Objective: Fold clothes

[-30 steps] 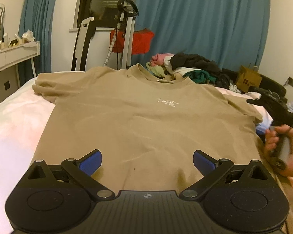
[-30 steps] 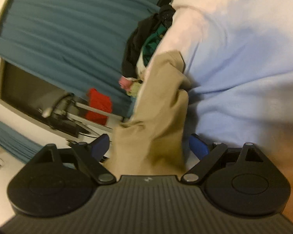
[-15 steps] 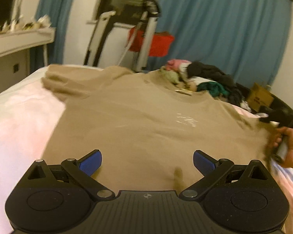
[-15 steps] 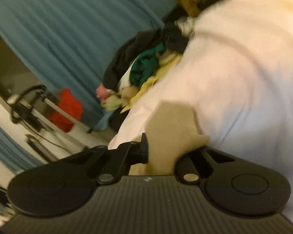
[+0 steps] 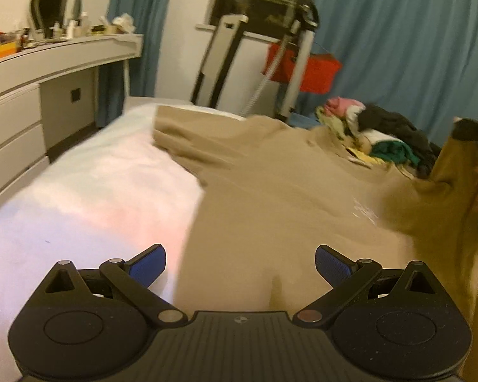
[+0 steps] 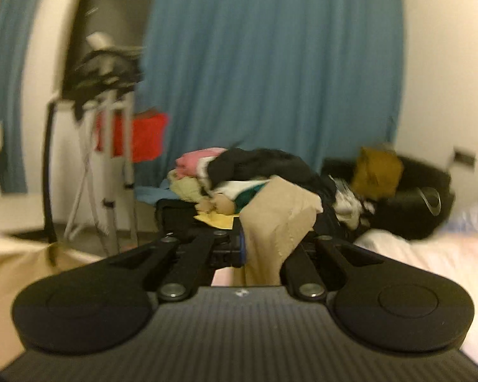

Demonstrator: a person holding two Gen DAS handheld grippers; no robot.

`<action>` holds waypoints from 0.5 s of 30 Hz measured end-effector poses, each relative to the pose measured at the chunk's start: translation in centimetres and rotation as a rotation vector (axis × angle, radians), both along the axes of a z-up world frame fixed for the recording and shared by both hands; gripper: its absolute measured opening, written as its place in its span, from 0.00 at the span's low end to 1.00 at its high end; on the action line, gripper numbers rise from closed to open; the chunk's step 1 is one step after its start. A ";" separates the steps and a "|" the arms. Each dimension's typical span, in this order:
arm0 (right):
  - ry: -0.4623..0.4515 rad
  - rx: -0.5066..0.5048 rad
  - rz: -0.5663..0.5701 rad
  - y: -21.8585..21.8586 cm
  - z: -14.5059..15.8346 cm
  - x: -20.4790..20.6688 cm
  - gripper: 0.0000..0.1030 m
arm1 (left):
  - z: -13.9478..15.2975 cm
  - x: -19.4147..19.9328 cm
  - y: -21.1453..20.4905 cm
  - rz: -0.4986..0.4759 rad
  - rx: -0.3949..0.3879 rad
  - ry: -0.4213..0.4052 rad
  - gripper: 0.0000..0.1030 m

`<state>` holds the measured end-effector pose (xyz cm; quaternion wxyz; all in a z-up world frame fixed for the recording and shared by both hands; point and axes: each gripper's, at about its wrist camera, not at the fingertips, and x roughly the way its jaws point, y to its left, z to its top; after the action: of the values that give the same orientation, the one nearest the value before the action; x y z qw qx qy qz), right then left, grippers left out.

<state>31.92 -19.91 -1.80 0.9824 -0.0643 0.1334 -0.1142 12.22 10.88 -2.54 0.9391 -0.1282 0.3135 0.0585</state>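
Our right hand-held gripper (image 6: pixel 261 251) pinches the sleeve of the tan shirt (image 5: pixel 271 191), raised off the bed (image 5: pixel 89 191) — held so that side can be carried over the shirt's body for a fold, we judge. Our left hand-held gripper (image 5: pixel 240 265) hovers spread and empty over the hem just ahead — ready, we judge, to pin or grasp it.

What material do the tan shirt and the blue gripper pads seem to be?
The tan shirt: soft matte knit, probably cotton; it drapes and creases. The blue pads of the left gripper: likely rubber; their faces look finely textured and dull.
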 end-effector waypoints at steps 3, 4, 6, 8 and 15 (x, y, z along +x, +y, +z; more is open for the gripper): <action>0.071 -0.078 0.066 6.4 -2.5 1.9 0.06 | -0.2 0.2 1.5 0.046 -0.023 -0.006 0.99; 0.100 -0.121 0.087 8.5 -3.8 2.5 0.06 | -0.6 0.4 1.8 0.049 -0.026 -0.012 0.99; 0.159 -0.203 0.137 12.4 -6.7 3.7 0.06 | -1.8 1.0 2.1 0.054 -0.008 0.009 0.99; 0.207 -0.239 0.181 15.0 -8.8 4.6 0.07 | -3.0 1.6 2.2 0.040 0.004 0.030 0.99; 0.269 -0.122 0.346 16.5 -8.4 5.6 0.87 | -4.2 2.9 3.2 0.048 -0.087 0.027 0.99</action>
<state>37.47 -3.41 -10.25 0.9549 -0.1600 0.2432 0.0577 15.15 14.09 -6.72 0.9266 -0.1757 0.3252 0.0690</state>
